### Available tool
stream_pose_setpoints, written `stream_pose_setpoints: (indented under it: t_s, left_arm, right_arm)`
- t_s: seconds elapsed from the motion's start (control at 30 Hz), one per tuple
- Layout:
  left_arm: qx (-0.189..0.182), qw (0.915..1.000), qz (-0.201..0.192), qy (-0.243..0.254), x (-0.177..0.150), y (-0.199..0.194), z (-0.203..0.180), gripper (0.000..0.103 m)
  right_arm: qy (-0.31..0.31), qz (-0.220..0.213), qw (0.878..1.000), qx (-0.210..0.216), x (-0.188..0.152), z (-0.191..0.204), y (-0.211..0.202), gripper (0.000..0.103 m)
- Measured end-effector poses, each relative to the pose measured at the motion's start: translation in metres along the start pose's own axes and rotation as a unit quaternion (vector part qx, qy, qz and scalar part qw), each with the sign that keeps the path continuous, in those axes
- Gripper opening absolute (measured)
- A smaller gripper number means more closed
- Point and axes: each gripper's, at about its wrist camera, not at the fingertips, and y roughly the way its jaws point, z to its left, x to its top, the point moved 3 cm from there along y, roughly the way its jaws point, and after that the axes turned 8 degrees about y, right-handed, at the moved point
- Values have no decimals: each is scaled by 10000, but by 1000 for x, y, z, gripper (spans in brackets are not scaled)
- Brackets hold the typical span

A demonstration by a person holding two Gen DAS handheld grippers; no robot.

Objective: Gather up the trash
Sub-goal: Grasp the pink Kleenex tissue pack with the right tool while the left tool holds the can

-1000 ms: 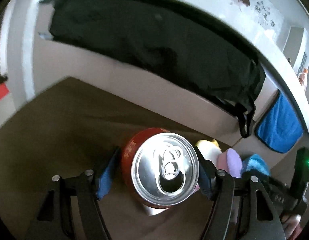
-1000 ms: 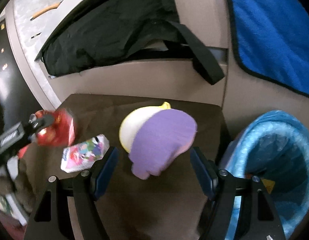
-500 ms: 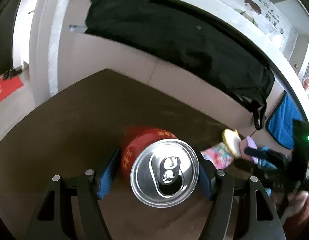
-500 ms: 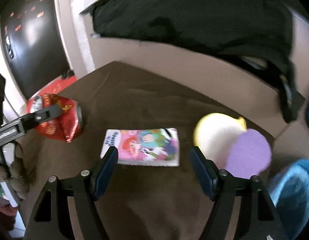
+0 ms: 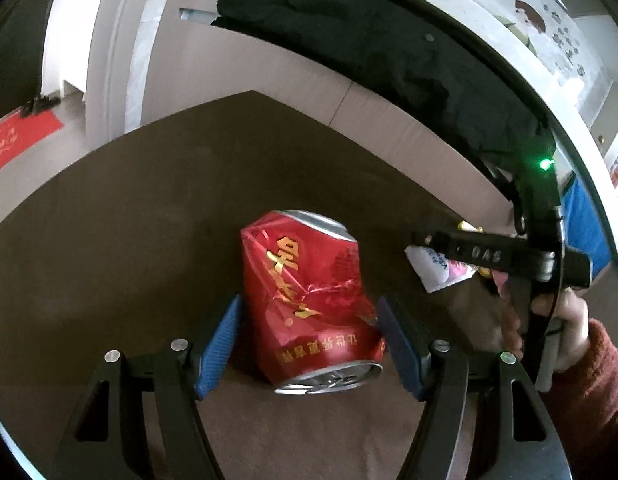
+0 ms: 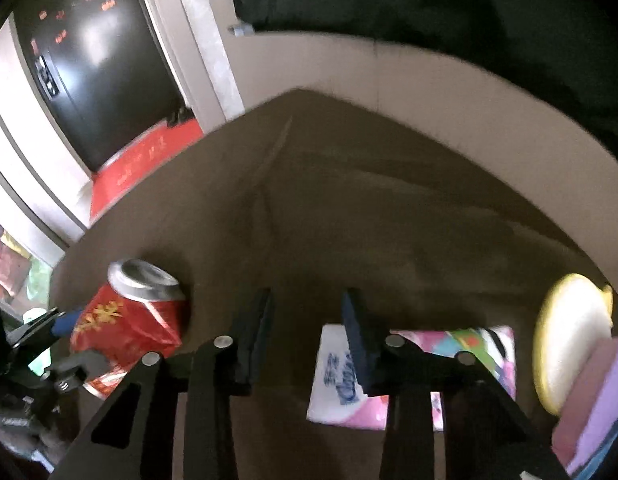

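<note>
can tipped between the left pads, right jaws narrowing over the packet

since a second ago the can (image 5: 313, 300) has gone from showing its silver top to the left camera to showing its dented red side, and the right camera has swung off the purple and yellow toy to the packet and the bare cloth

left wrist view: left gripper (image 5: 309, 344) has its blue pads spread either side of the can. the can is crumpled, lying tilted on the brown cloth (image 5: 129, 240), one silver end toward the camera and the other away. the pads sit close to its sides; whether they press on it i cannot tell, a thin gap shows at each. to the right, the right gripper (image 5: 419, 240) reaches in from the side, held by a hand (image 5: 569, 332) in a red sleeve (image 5: 601, 392), with a green light above it. its tip is over a white and pink packet (image 5: 437, 272) on the cloth. behind the cloth, a black garment (image 5: 369, 48) hangs over a pale panel

right wrist view: the picture is blurred. the right gripper (image 6: 307, 344) has its jaws partway in and closing, with only cloth (image 6: 349, 208) between them. the right pad overlaps the left edge of the packet (image 6: 461, 360), which lies flat just beside it. the can (image 6: 125, 320) is at the left, with the left gripper's dark finger across it. a yellow and purple toy (image 6: 569, 340) is at the right edge. a red mat (image 6: 141, 164) lies on the floor before a dark door
</note>
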Motion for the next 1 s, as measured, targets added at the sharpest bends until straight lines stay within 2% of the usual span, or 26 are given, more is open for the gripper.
stream_pose_setpoints:
  t_s: [0.13,0.27,0.37,0.43,0.47,0.53,0.6,0.67,0.87,1.0]
  left_arm:
    - [58,10000,-53,29,-2,-2,-5,69]
    - [33,10000,-40,29,0,1,-9,69]
    - [-32,10000,-22,13,0,3,-11,69]
    - [-44,10000,-19,26,0,3,-14,69]
    - [-33,10000,-22,38,0,3,-15,69]
    - [0,10000,-34,75,1,3,-17,69]
    - [-4,9999,-55,92,1,2,-18,69]
    - [2,10000,-68,67,2,3,-19,69]
    - [36,10000,-65,-18,1,4,-16,69]
    - [109,9999,-46,-31,3,5,-14,69]
  right_arm:
    - [-293,202,9992,156,-33,5,-15,31]
    - [-597,381,9975,-57,-67,0,-35,31]
    - [-557,385,9972,-303,-83,-11,-52,31]
    - [-342,231,9988,-261,-95,-21,-72,31]
    - [-213,112,9996,-177,-99,-25,-84,33]
    - [21,-204,9995,-223,-104,-35,-102,50]
    - [139,-628,9968,-472,-107,-47,-118,64]
    - [184,-952,9925,-743,-106,-55,-126,65]
    - [-20,-871,9914,-977,-78,-58,-92,65]
    - [161,-669,9935,-904,-63,-65,-71,65]
